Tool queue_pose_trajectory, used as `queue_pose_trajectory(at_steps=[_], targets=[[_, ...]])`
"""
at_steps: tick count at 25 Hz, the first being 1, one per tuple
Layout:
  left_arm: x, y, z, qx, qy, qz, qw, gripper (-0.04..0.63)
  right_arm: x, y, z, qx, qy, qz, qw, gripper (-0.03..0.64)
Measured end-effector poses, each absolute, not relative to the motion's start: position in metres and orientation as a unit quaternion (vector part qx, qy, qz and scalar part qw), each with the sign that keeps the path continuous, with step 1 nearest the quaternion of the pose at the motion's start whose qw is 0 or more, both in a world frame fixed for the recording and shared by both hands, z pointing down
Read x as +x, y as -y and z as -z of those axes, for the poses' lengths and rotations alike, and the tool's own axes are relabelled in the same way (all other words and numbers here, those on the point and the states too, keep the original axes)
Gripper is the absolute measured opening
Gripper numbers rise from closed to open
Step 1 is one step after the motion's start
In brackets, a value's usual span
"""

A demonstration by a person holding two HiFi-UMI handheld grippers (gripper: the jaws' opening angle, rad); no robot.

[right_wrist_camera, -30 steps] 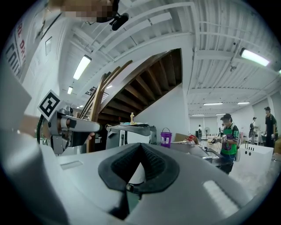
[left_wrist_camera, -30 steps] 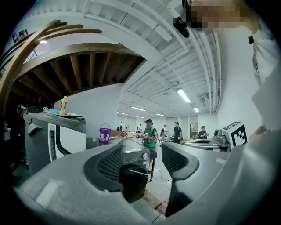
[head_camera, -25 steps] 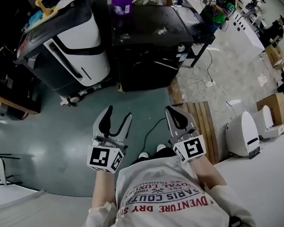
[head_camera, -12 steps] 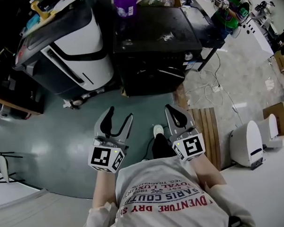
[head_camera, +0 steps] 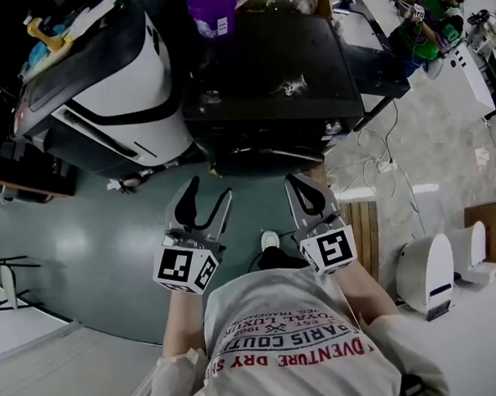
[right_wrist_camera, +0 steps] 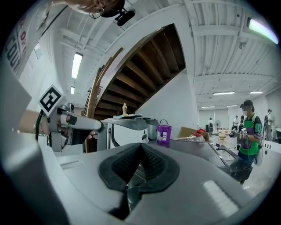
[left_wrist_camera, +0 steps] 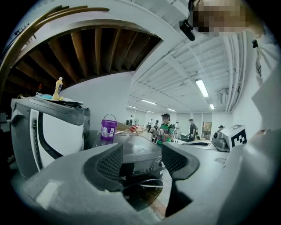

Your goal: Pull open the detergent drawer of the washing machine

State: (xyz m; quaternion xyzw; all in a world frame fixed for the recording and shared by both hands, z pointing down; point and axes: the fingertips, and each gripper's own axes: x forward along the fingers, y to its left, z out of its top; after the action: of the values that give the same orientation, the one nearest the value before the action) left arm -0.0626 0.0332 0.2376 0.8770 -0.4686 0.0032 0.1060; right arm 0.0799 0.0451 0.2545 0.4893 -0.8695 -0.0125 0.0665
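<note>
Short of the washing machine [head_camera: 267,65], left gripper [head_camera: 208,195] gapes, right gripper [head_camera: 302,185] clenched empty; its drawer, seemingly hidden, invites a misgrab.

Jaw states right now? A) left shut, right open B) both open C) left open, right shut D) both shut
C: in its own view the left gripper has its jaws standing well apart with nothing between them, while the right gripper has its jaws closed together on nothing.

On dark washing machine [head_camera: 267,65], detergent drawer indistinct
</note>
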Motion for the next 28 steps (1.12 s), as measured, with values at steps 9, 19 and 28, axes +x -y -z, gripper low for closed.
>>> queue_pose_trajectory(at_steps=[9,19,28], targets=[[-0.045,0.027,-0.302,0.858,0.485,-0.032,0.165,0.275,0.093,0.028,-0.299,0.465,0.882,-0.014,0.079,0.002],[-0.036,0.079,-0.4,0.845,0.436,0.02,0.311,0.29,0.082,0.086,-0.361,0.459,0.884,-0.031,0.081,0.002],[-0.032,0.125,-0.465,0.808,0.374,0.161,0.425,0.305,0.072,0.11,-0.423,0.46,0.883,-0.036,0.091,0.002]])
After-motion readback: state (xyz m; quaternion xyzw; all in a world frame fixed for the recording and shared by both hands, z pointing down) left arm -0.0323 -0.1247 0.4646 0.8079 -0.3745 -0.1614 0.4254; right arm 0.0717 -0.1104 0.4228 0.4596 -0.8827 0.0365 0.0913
